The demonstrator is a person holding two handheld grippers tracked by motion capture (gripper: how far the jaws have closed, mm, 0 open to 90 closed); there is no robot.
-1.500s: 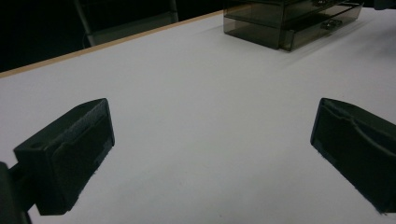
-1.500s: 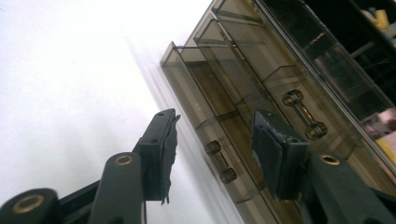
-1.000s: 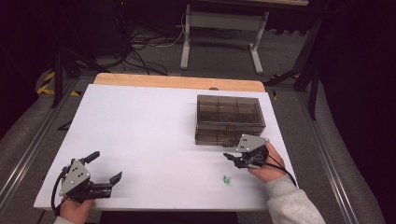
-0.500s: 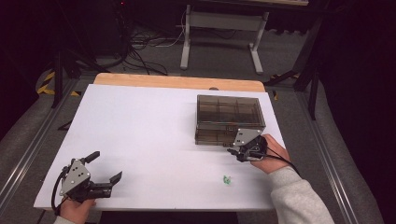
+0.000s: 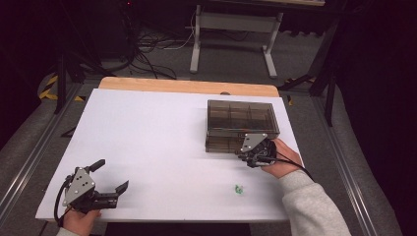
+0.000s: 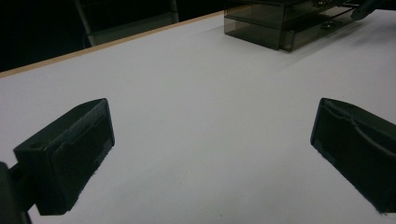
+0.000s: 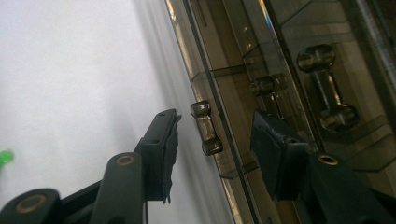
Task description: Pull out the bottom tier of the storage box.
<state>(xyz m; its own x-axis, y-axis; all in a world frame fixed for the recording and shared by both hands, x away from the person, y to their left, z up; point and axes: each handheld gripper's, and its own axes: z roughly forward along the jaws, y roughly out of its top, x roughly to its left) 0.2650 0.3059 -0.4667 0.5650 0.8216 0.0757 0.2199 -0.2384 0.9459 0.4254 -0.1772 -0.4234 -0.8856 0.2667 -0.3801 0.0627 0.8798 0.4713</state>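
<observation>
drawer box (image 5: pixel 239 119) | smoky clear plastic, compartmented | upright, table's far right | small drawer handle (image 7: pixel 206 127) facing front

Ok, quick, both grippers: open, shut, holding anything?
Left gripper: open, empty, above the table.
Right gripper: open, jaws just closing around the drawer handle, pads not touching it yet.

My right tool (image 5: pixel 247 158) covers the lower right corner of the smoky drawer box (image 5: pixel 239 118) in the high view, so I cannot tell there whether it touches the handle (image 7: pixel 206 127). In the right gripper view the box runs off the top and right edges. The green bit (image 5: pixel 238 189) low on the bench (image 5: pixel 147 128) is too small to identify, and is cut by the left edge in the right gripper view. My left hand (image 5: pixel 78 221) is cropped at the bottom edge.
</observation>
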